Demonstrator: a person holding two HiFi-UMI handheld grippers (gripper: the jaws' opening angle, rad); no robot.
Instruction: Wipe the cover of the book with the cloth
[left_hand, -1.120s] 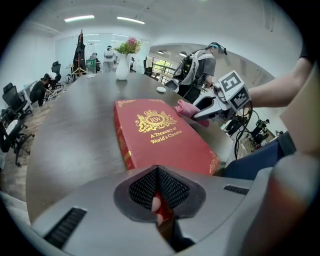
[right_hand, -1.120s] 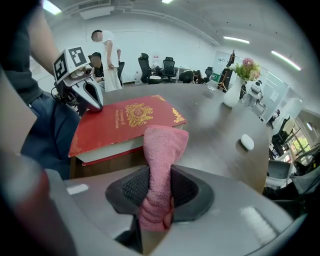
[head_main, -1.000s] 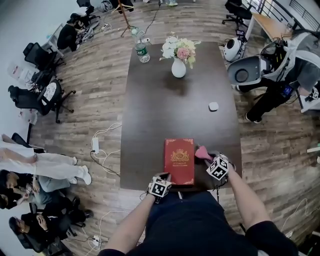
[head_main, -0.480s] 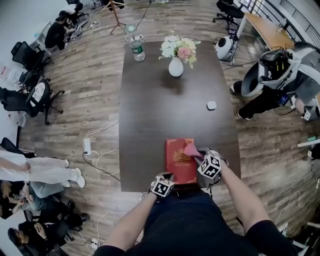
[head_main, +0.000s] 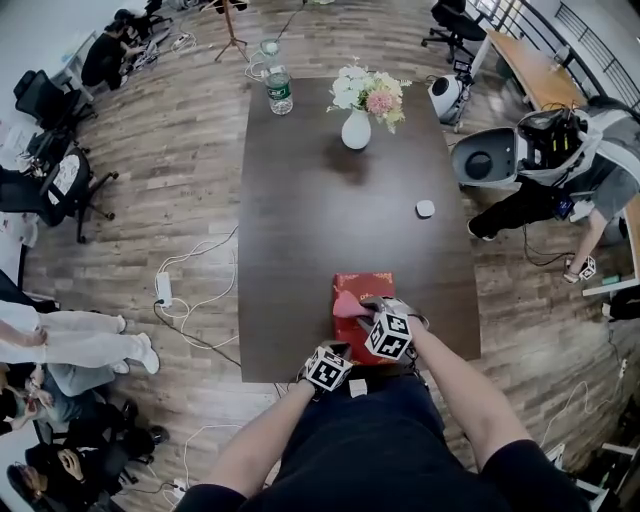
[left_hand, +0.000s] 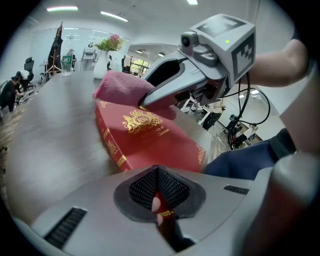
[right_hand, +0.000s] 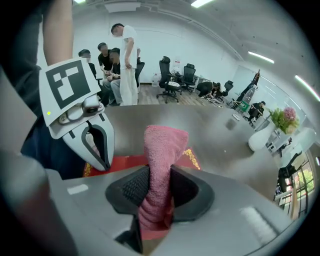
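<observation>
We log the right gripper (right_hand: 156, 192) pinching the soft, limp cloth (right_hand: 162, 150) against the stiff, glossy book (left_hand: 150, 140) at the near edge of the bench (head_main: 320, 200). The left gripper (left_hand: 159, 200) is clamped on the book's near corner, a good anchor in our judgement.

Open tabletop (head_main: 330, 220) beyond book (head_main: 376, 284) (vase (head_main: 356, 131) far off).

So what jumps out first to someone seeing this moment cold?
A red, gold-stamped book lies at the near edge of the dark table, the left gripper shut on its near end. The right gripper holds a pink cloth on its cover; a white vase of flowers stands at the far end.
</observation>
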